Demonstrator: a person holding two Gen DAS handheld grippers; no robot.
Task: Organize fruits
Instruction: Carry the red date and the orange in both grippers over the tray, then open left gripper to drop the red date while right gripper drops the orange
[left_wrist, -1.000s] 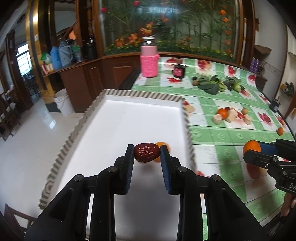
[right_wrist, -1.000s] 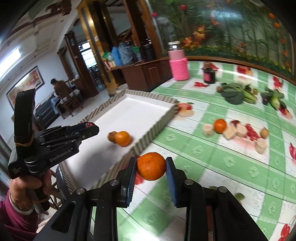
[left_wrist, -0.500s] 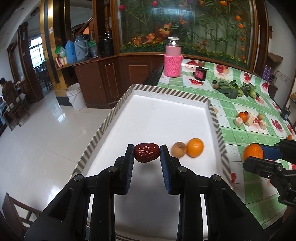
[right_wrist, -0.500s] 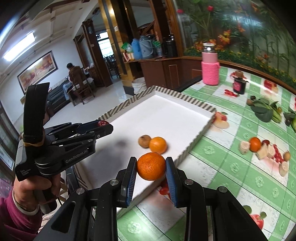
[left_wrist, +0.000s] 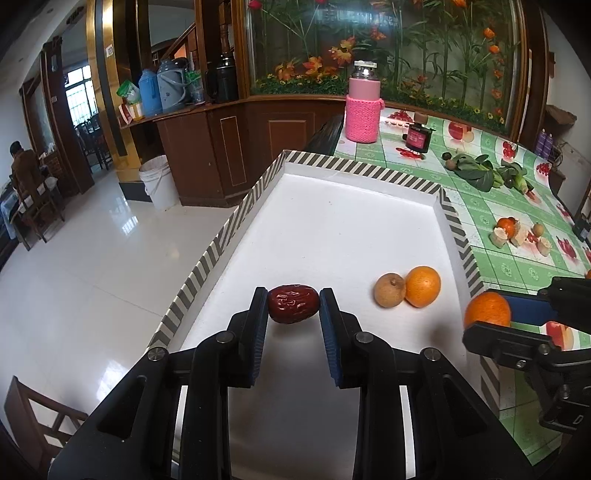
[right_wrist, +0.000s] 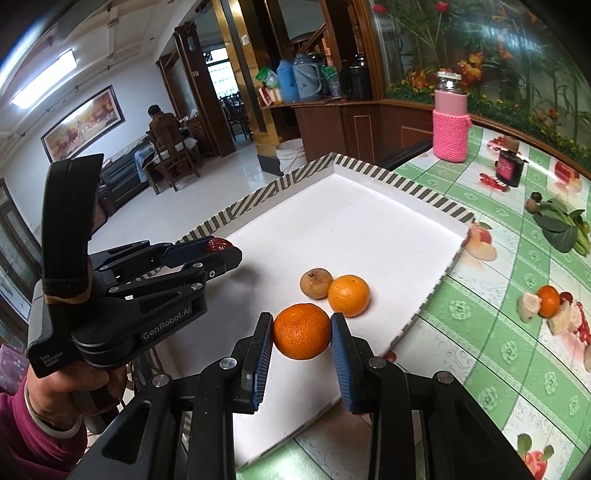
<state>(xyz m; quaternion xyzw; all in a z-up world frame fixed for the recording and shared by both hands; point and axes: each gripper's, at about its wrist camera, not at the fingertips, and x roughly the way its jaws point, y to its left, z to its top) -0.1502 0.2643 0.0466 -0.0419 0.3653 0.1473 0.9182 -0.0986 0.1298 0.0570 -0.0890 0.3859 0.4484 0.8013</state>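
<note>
My left gripper (left_wrist: 293, 304) is shut on a wrinkled red jujube (left_wrist: 293, 303) above the near left part of the white tray (left_wrist: 332, 229). In the right wrist view that gripper (right_wrist: 221, 247) shows at the left with the jujube (right_wrist: 218, 244) at its tip. My right gripper (right_wrist: 302, 332) is shut on an orange tangerine (right_wrist: 302, 331) over the tray's (right_wrist: 343, 221) near edge, just short of a second tangerine (right_wrist: 348, 295) and a brown longan (right_wrist: 316, 283) lying together in the tray. From the left wrist view the held tangerine (left_wrist: 487, 309) is at the right.
On the green tablecloth (right_wrist: 509, 350) to the right lie a small pile of fruit pieces (right_wrist: 550, 308), leafy greens (right_wrist: 559, 227), a dark jar (right_wrist: 509, 168) and a pink knitted bottle (right_wrist: 451, 125). The tray's striped rim (left_wrist: 207, 258) overhangs the tiled floor. A hand (right_wrist: 62, 391) holds the left gripper.
Both grippers have moved leftward over the tray with their fruit still held. The right gripper's tangerine now hangs above the tray's near edge instead of the tablecloth.
</note>
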